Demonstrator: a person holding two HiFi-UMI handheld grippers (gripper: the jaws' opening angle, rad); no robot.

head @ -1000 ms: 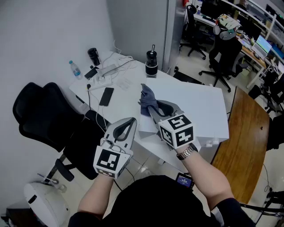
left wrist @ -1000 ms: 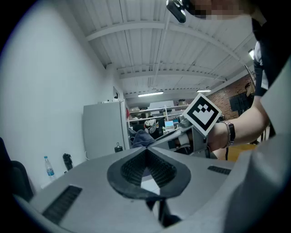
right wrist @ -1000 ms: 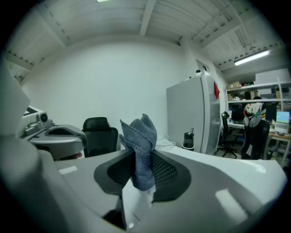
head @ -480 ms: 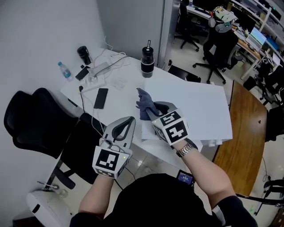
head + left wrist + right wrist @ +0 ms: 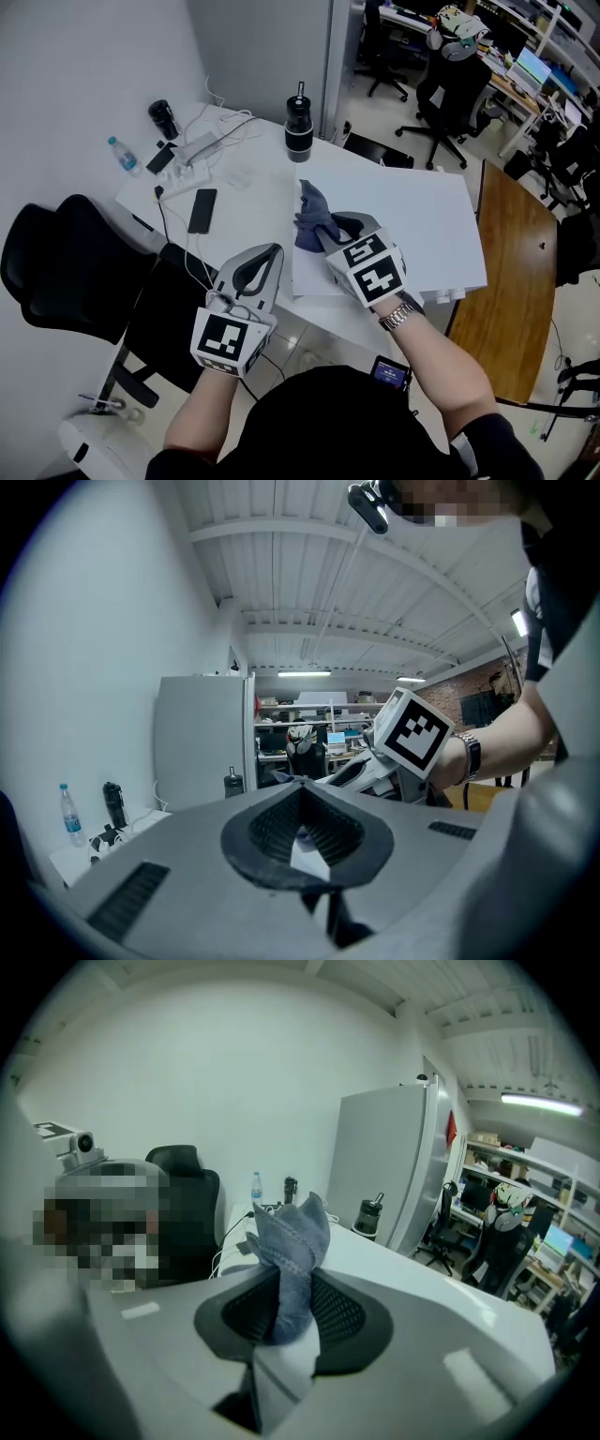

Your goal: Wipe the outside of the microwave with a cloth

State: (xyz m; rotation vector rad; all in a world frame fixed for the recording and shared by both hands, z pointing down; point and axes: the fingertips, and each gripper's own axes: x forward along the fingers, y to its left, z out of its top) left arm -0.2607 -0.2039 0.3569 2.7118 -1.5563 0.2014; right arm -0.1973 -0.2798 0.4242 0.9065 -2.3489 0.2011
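The microwave [image 5: 394, 225] shows as a big white box seen from above on the white desk. My right gripper [image 5: 333, 227] hangs over its near left corner, shut on a bunched blue-grey cloth [image 5: 312, 216]. In the right gripper view the cloth [image 5: 292, 1237] stands up between the pads of the right gripper [image 5: 286, 1288], which press on its lower part. My left gripper [image 5: 266, 259] hovers lower left of the microwave, off the desk's front edge, shut with nothing in it. The left gripper view shows the left gripper [image 5: 302, 787] with its tips together.
A black bottle [image 5: 298, 131] stands behind the microwave. A phone [image 5: 202, 210], a power strip with cables [image 5: 187, 155], a water bottle [image 5: 124, 156] and a black cup [image 5: 163, 118] lie on the desk's left. A black office chair [image 5: 66, 272] stands left, a wooden table [image 5: 511, 272] right.
My right gripper has dipped and tilted downward with the cloth, closer to the microwave's top. The left gripper has shifted slightly and stays shut.
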